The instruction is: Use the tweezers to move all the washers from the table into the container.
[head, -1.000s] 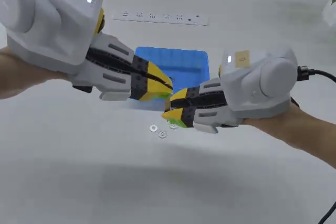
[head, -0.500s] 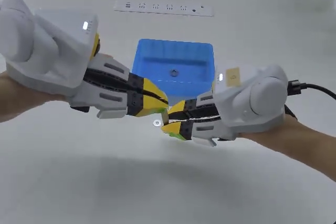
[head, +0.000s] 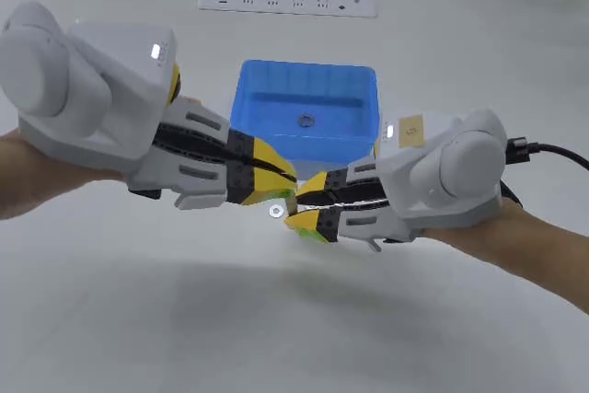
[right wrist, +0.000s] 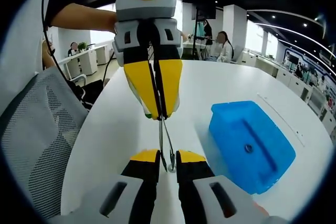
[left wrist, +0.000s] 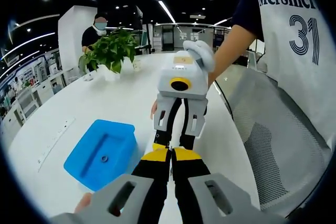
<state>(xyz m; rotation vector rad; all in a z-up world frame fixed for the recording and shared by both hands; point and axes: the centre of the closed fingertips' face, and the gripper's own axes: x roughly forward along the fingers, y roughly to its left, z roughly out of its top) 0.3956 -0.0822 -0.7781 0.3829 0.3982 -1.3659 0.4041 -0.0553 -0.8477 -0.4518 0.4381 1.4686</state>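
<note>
**A:** What is in the head view?

**B:** The left gripper point(head: 290, 183) and the right gripper point(head: 294, 207) meet tip to tip over the white counter point(head: 184, 319). A washer point(head: 276, 212) shows just below the tips. I cannot tell if it lies on the counter. Behind them stands the blue container point(head: 258, 89), with a second washer point(head: 305, 121) on its bottom. A power strip point(head: 287, 3) lies further back.

**A:** And the left gripper view?

**B:** The left jaws are together at the tips, and the right gripper point(left wrist: 171, 142) points straight at them. The container point(left wrist: 84, 150) is to the left, and a plant point(left wrist: 110, 48) stands far behind.

**A:** The right gripper view?

**B:** The right jaws are closed on the tweezers point(right wrist: 164, 140). These run forward to the tips of the closed left jaws. Whether the left jaws pinch the tweezers I cannot tell. The container point(right wrist: 273, 145) is on the right, near the tweezers but apart, with the second washer point(right wrist: 248, 148) inside. A mesh chair point(right wrist: 37, 145) is on the left.
</note>
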